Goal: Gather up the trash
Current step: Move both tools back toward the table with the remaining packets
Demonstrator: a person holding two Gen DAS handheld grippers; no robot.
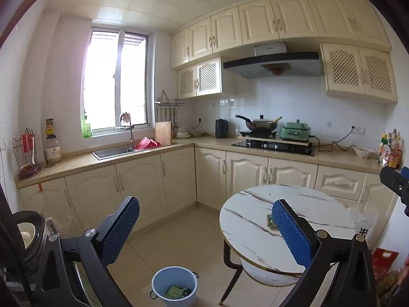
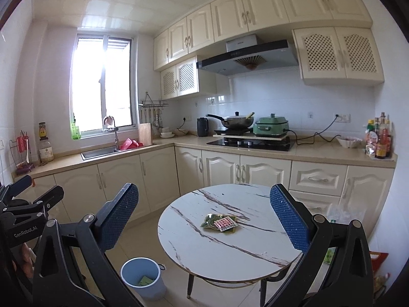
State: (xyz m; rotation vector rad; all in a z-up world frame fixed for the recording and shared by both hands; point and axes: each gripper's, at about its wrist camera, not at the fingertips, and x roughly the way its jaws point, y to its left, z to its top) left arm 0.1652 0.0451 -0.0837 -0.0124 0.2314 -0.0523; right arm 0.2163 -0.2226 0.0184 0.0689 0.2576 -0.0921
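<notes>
Item, far left: the left gripper [image 1: 204, 232], black frame with blue dimpled pads, jaws spread wide and holding nothing, raised above the floor and looking over the room; its body also shows at the left edge of the right wrist view. Item, low and left of centre: a pale blue round plastic bucket [image 2: 143, 281] with small wire side handles, standing on the tiled floor just beside the bench, already containing flat green wrappers [image 1: 176, 293] at its bottom. Item, centre: a round white marble-patterned bench [image 2: 204, 245] with dark veining, a gilt edge and dark legs. Item, on the bench top near its middle: the remaining trash [image 2: 221, 223], a small overlapping heap of flat green foil-like packets with a red-and-white dotted sheet lying uppermost; whether that sheet is a blister card or printed wrapper cannot be told. Handling, by judgement: very light, thin, crinkly and limp, likely slippery against the smooth top; not fragile, but lying so flat that the pads may skid over it. Best hold appears to be a raised or curled edge at the near side of the heap, pinched across the thin stack so that several pieces lift together; loose pieces may slide apart or flutter off on the way to the bucket. Item, right: the right gripper [image 2: 204, 220], same make, jaws likewise wide apart and empty, held well short of the heap with the trash framed between its pads.
</notes>
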